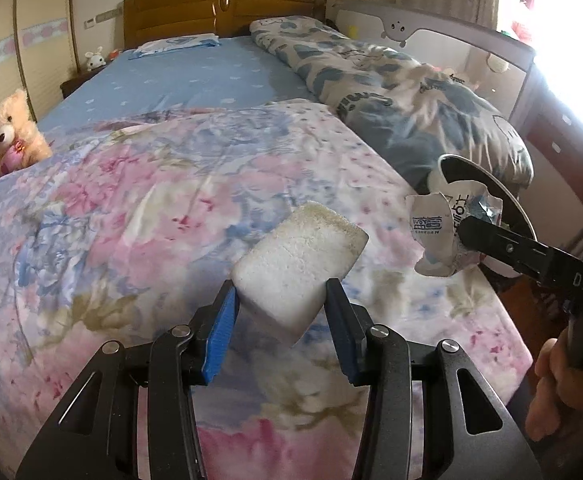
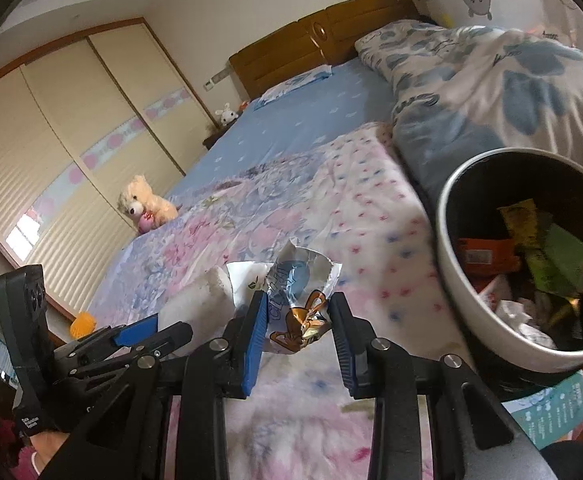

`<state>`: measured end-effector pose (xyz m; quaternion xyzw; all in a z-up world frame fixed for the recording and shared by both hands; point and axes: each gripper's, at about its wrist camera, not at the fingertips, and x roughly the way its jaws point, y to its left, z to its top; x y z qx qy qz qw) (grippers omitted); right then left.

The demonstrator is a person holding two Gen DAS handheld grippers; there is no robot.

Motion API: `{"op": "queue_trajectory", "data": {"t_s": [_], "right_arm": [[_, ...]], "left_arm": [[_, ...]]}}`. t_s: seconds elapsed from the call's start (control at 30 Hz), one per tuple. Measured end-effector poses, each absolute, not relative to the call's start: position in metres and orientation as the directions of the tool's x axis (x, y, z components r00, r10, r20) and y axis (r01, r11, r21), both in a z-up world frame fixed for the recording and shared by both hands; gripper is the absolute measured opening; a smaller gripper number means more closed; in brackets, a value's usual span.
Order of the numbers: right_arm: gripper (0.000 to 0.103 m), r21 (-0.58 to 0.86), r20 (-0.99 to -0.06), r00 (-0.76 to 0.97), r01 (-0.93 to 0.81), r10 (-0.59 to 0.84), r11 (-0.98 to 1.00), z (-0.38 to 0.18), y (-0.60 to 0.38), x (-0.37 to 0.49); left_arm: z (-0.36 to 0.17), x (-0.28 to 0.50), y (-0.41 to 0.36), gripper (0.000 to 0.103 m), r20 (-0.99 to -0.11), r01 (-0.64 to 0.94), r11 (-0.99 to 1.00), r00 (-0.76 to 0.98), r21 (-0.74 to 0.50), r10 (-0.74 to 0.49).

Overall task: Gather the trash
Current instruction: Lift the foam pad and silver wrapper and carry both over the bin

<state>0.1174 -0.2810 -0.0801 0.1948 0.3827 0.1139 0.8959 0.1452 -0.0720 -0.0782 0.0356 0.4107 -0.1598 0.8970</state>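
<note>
Trash was in both claws at this moment. A crumpled snack wrapper [image 2: 297, 304] with a cartoon print sat pinched between the blue pads of the right gripper [image 2: 297, 320], held above the floral quilt [image 2: 331, 208] and just left of the trash bin [image 2: 463, 308], whose open mouth already showed other wrappers and crumpled paper. A white foam block [image 1: 299, 256] was clamped at its near end by the left gripper [image 1: 279, 312], most of its length jutting forward past the fingertips, also over the quilt.

Risk, as I judged it, lay mainly with the wrapper: it was light and springy, gripped by a fold only, so it could slip out short of the rim and land back on the bed. The bin stood at the bed's edge beside the bunched blue-patterned duvet [image 2: 491, 80]; a knock from the right claw on the rim might tip it. The foam block, held by one end, could pivot or pop free if swung quickly. The two tools were close together, so they might collide over the bin.
</note>
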Motion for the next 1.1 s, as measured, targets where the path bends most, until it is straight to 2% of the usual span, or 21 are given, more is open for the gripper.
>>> {"op": "queue_trajectory", "data": {"t_s": [1.1], "right_arm": [[0.032,0.43,-0.615,0.762,0.11,0.202,0.896,-0.061,-0.382,0.069]], "left_arm": [[-0.058,0.14,-0.185,0.043,-0.738,0.484,0.874,0.575,-0.041,-0.354]]}}
